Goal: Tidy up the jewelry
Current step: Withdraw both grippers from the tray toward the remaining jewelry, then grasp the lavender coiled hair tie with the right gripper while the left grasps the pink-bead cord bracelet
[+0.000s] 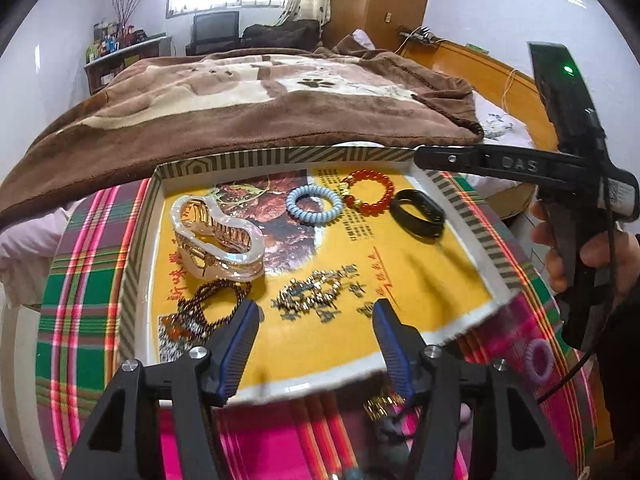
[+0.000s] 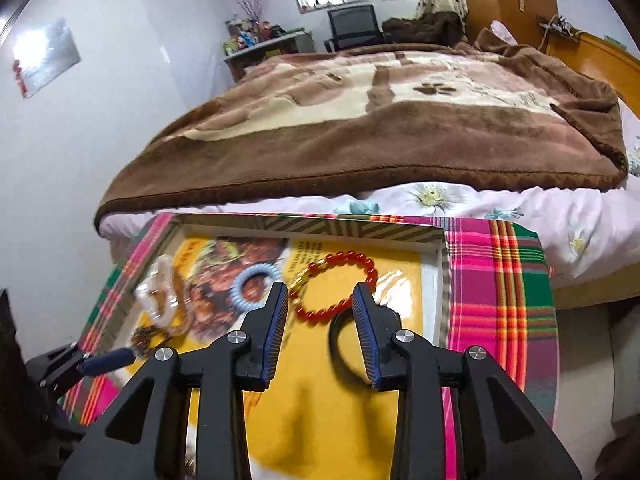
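Yellow tray (image 1: pixel 452 322): a shallow box lid with striped walls and a printed yellow sheet inside; it sits on the bench, just in front of the bed.
Bench (image 1: pixel 84 320): covered in a plaid cloth of pink, green and red.
Hair claw (image 1: pixel 218 236): pearly and gold, on the left side of the tray.
Blue coil tie (image 1: pixel 314 204): at the far middle of the tray, just left of the red bead bracelet (image 1: pixel 366 196).
Black band (image 1: pixel 418 218): at the far right of the tray, close to the red bracelet; in the right wrist view it lies partly behind that gripper's right finger.
Dark bead bracelet (image 1: pixel 212 300): near left of the tray, below the hair claw, beside the left gripper's left finger.
Gold chain (image 1: pixel 312 294): a loose heap at the near middle of the tray, lying just beyond the left gripper's fingertips.
Left gripper (image 1: pixel 314 316): released, jaws apart over the near part of the tray, nothing between the pads.
Right gripper (image 2: pixel 320 294): released, jaws apart with nothing clamped; above the tray's right part, the red bracelet showing beyond the gap.
Purple ring (image 1: pixel 538 362): on the plaid cloth outside the tray, to the right.
Bed (image 2: pixel 520 208): beyond the bench, with a brown blanket (image 1: pixel 240 120) over a floral sheet.
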